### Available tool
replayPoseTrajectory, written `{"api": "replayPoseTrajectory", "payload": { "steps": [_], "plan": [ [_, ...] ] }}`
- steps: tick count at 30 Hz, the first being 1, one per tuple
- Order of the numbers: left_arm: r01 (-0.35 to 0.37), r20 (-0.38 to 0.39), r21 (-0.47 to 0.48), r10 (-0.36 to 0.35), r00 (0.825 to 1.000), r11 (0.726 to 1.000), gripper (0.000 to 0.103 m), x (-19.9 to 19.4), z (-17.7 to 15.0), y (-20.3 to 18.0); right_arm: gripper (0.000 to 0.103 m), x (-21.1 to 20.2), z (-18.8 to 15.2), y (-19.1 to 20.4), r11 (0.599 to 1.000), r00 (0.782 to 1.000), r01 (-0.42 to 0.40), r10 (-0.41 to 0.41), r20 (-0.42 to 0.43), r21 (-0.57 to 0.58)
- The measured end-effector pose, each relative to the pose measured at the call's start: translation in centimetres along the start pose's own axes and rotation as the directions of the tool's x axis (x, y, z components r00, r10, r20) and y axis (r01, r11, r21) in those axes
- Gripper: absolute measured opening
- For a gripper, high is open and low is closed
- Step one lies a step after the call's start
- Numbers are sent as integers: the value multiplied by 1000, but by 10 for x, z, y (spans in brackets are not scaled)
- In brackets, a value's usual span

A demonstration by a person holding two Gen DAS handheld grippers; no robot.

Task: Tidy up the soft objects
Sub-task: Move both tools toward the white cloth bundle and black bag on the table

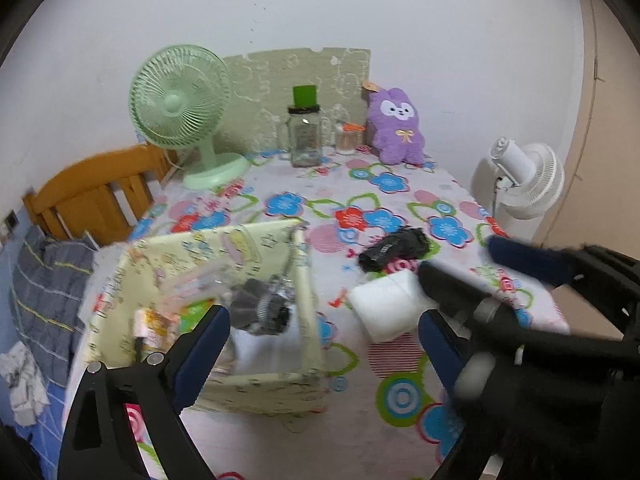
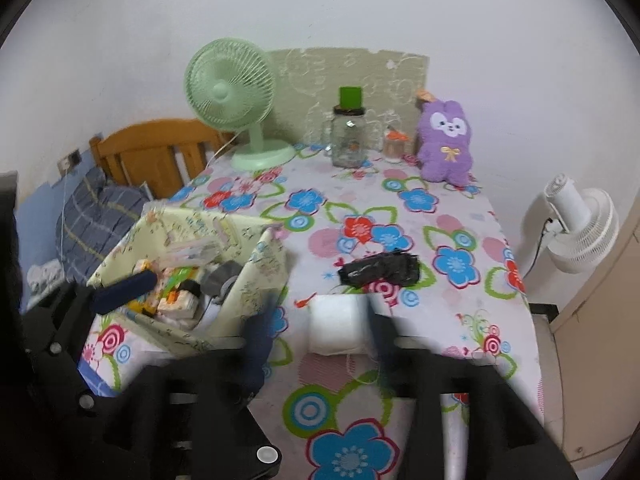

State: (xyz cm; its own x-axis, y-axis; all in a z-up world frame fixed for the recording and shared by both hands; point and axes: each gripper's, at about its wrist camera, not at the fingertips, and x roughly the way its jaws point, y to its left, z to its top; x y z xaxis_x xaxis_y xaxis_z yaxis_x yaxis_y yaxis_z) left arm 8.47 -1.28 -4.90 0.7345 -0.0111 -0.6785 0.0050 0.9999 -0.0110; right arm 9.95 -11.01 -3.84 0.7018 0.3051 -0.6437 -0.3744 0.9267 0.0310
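The left hand-held gripper (image 1: pixel 324 344) stands wide open with nothing between its blue-padded fingers (image 1: pixel 202 344). It hangs over the near edge of a pale yellow fabric basket (image 1: pixel 304 280) on the desk (image 1: pixel 360 432). Straight ahead of it, inside the basket, lies a grey and black soft bundle (image 1: pixel 262 306), with small colourful packets (image 1: pixel 168 320) to its left.

The right hand-held gripper (image 2: pixel 316 340) is blurred, and its jaws are apart and grip nothing. A white soft pad (image 2: pixel 334 328) lies on the desk between its fingers; whether either finger touches it cannot be told. In the left wrist view the same pad sits just right of the basket, close to the left gripper's right finger.

Beyond the pad, farther ahead of both grippers, a crumpled black soft item (image 2: pixel 380 268) rests on the flowered cloth, apart from the pad. At the far edge of the desk, against the wall, a purple plush rabbit (image 2: pixel 446 142) stands upright, well away from both grippers.
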Motion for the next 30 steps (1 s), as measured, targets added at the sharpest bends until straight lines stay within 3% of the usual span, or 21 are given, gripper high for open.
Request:
{"api": "replayPoseTrajectory", "payload": {
  "steps": [2,7,16,30],
  "plan": [
    [28,5,-22,-28,1000,999,97,-1,1,-3,89,-8,-3,-8,999,999,-7,6,46,34],
    [31,18,4,-31,999,999,97,-2,3,-21,91,-13,-5,-24,998,1000,-5,4,29,62],
    [40,31,40,-41,999,998,98,-3,4,-49,98,-26,-11,-49,994,995,74,-79,65,76],
    [32,36,52,-34,999,998,101,11,4,-77,99,-27,-21,-81,992,989,100,-108,97,79]
  ]
}}
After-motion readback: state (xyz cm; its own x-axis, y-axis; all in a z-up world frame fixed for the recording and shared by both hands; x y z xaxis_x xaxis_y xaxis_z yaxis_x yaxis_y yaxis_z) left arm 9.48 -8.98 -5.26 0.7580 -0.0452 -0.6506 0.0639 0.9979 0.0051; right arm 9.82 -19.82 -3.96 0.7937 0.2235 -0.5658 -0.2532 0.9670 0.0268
